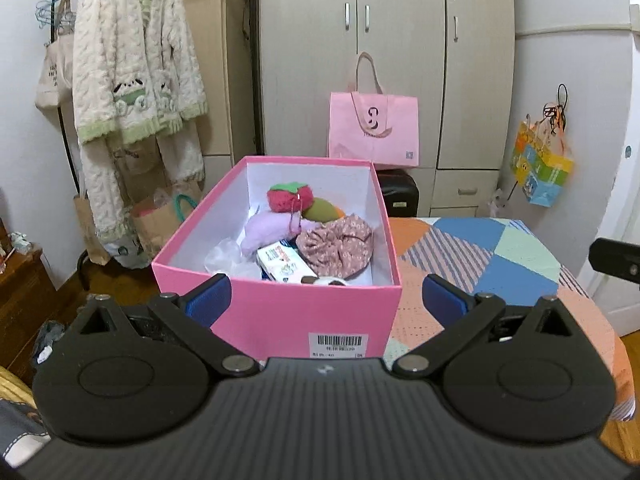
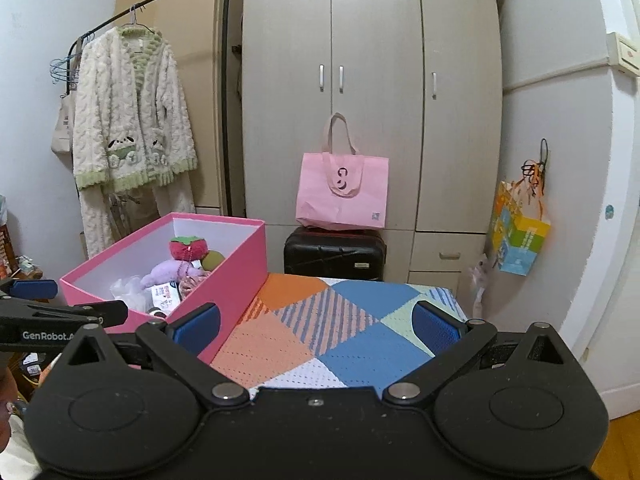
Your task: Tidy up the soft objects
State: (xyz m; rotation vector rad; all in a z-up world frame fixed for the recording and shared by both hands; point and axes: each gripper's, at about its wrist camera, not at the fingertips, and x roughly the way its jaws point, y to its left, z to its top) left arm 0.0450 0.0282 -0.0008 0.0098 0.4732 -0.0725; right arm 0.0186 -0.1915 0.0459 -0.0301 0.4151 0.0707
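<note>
- Left tool (image 1: 326, 298) wide open, nothing between its blue pads, hovering just in front of the near wall of the pink box (image 1: 304, 316); centred on the box, probably ready to reach in or steady it.
- Right tool (image 2: 316, 326) also spread open and empty, aimed over bare patchwork table cover (image 2: 360, 320), beside the box rather than at it; looks like it is waiting, no soft item visible on the cover to collect.
- Soft things all sit inside the box, bunched toward the middle and far right: red strawberry plush (image 1: 286, 197) at the back, green plush (image 1: 320, 209) touching it, lilac plush (image 1: 268, 232) in front, floral scrunchie (image 1: 336, 244) against the right wall.
- Also in there: small printed carton (image 1: 284, 262) near the front, crumpled clear plastic (image 1: 228, 258) at the left; left side of the box floor partly bare.
- Box stands open on the table's left edge, lid not seen, barcode label on the near face.
- Judgement: sorting looks nearly done, since the table around the box shows no loose items; remaining step maybe tidying the contents or closing up.
- Risk: the box sits near the table edge, a push from the left tool could shift it.
</note>
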